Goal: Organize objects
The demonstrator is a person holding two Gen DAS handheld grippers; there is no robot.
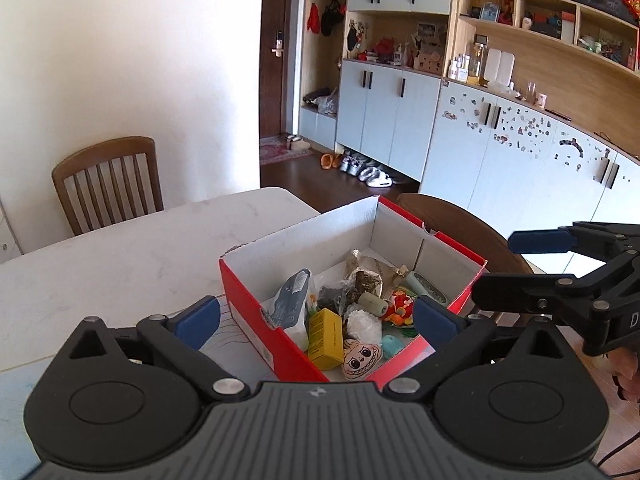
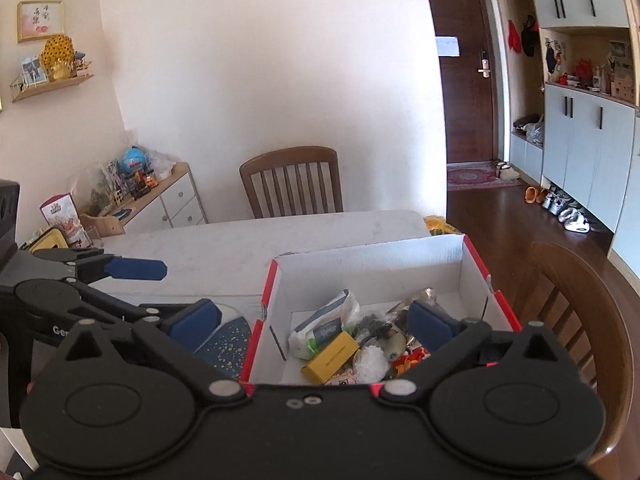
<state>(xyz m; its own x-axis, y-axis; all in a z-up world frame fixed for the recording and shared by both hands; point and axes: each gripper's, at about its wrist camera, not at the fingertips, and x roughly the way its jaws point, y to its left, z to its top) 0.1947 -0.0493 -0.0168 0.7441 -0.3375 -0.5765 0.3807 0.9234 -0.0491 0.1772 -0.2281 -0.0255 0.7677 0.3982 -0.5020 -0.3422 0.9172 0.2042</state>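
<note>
A red cardboard box (image 1: 256,300) with a white inside stands on the white table (image 1: 120,256). It holds several small things: a yellow carton (image 1: 326,338), a grey-white pouch (image 1: 292,300), a white fluffy ball (image 1: 362,326), a face-print toy (image 1: 358,362), a red toy (image 1: 400,306). My left gripper (image 1: 316,314) is open and empty, above the box's near end. My right gripper (image 2: 314,316) is open and empty over the same box (image 2: 472,280); the yellow carton (image 2: 330,360) lies between its fingers. Each gripper shows in the other's view, the right (image 1: 508,264) and the left (image 2: 160,292).
A wooden chair (image 1: 108,184) stands at the table's far side, another chair (image 2: 576,332) to the right of the box. A blue speckled mat (image 2: 226,344) lies left of the box. Cabinets (image 1: 500,152) and shoes (image 1: 368,172) line the far wall.
</note>
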